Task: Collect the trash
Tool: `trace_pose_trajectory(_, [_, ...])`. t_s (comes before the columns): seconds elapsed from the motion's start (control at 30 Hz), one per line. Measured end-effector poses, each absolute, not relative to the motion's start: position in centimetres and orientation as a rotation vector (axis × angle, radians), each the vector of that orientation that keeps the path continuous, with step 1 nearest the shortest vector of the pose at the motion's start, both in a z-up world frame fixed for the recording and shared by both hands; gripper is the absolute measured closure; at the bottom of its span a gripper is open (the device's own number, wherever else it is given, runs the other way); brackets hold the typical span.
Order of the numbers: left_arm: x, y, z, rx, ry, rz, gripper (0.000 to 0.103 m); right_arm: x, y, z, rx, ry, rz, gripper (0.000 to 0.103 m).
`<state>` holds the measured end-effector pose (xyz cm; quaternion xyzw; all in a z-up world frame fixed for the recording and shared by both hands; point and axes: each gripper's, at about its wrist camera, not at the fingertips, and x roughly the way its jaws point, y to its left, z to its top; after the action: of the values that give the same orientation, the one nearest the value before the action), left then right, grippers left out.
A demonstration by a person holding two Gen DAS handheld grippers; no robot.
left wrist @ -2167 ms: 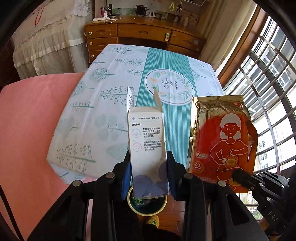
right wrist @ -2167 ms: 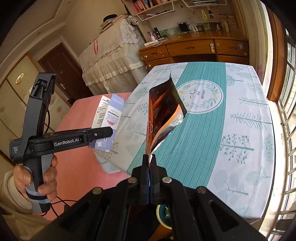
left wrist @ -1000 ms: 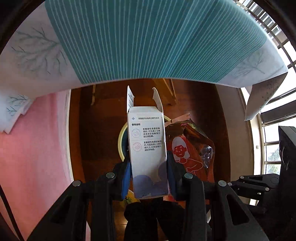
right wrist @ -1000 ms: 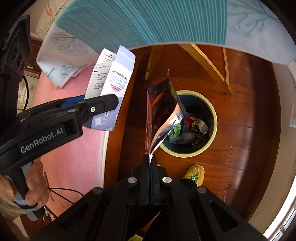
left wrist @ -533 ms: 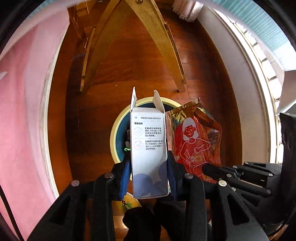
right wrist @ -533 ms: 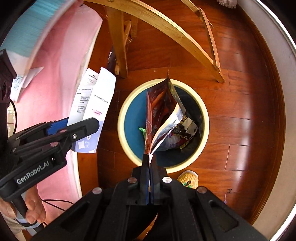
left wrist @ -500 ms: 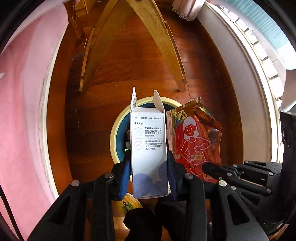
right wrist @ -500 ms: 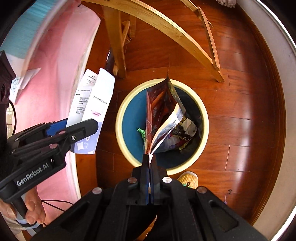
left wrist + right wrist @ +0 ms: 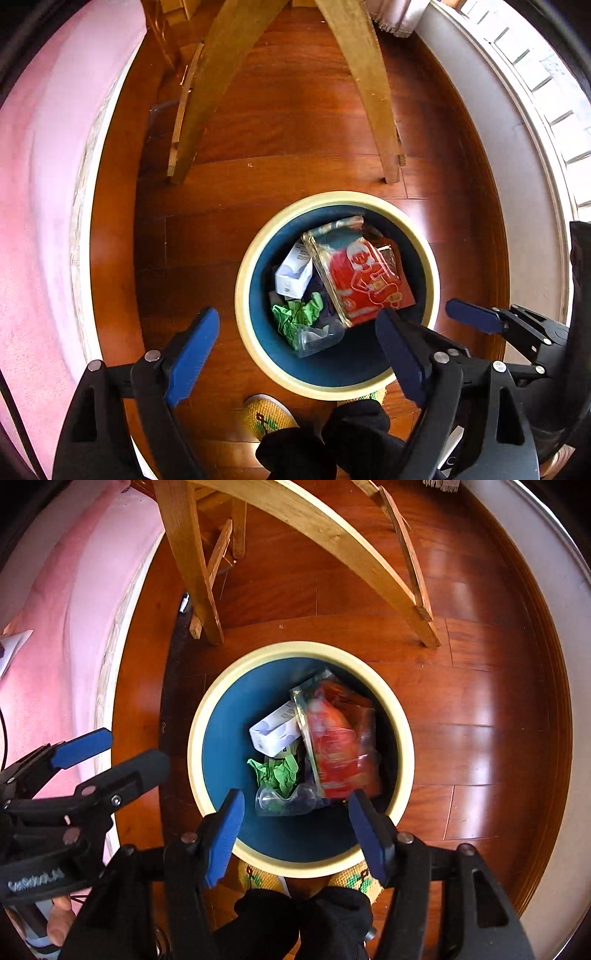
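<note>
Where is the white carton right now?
In both wrist views the white carton lies inside the round bin, left of the red pouch and above the crumpled green paper.

A polished reddish-brown wooden plank floor (image 9: 295,122) is seen from above in both wrist views. On it stands a round waste bin with a cream rim and dark blue inside (image 9: 243,258), upright, its opening facing the cameras. Beyond the bin, slanted light wooden table legs (image 9: 373,92) are planted on the boards, one foot set just beyond the bin's far rim. A pale pink rug or cover with a whitish edge (image 9: 40,206) is spread along the left side of the floor. At the near rim of the bin, yellow knitted slippers with green pattern (image 9: 354,880) rest on the boards, partly hidden by dark trouser legs.
</note>
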<state>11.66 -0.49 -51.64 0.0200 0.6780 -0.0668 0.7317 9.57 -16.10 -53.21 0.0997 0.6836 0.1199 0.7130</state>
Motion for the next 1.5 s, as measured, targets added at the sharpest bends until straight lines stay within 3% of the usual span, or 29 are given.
trace_pose_trajectory(0.43, [11.2,1.1,-47.2,0.04,1.46,-0.101,0.017,8.6,-16.1,-48.7,0.226,1.45,0.194,0.044])
trace_pose_trajectory(0.87, [10.6,3.1,-36.2,0.057,1.381,-0.068,0.017,8.0,-16.5,-40.2,0.258,1.393,0.11,0.043])
trace_pose_trajectory(1.5, [9.2,4.3,-17.1,0.069,1.215,-0.052,0.018,7.0,-15.1,-22.4,0.187,1.288,0.104,0.043])
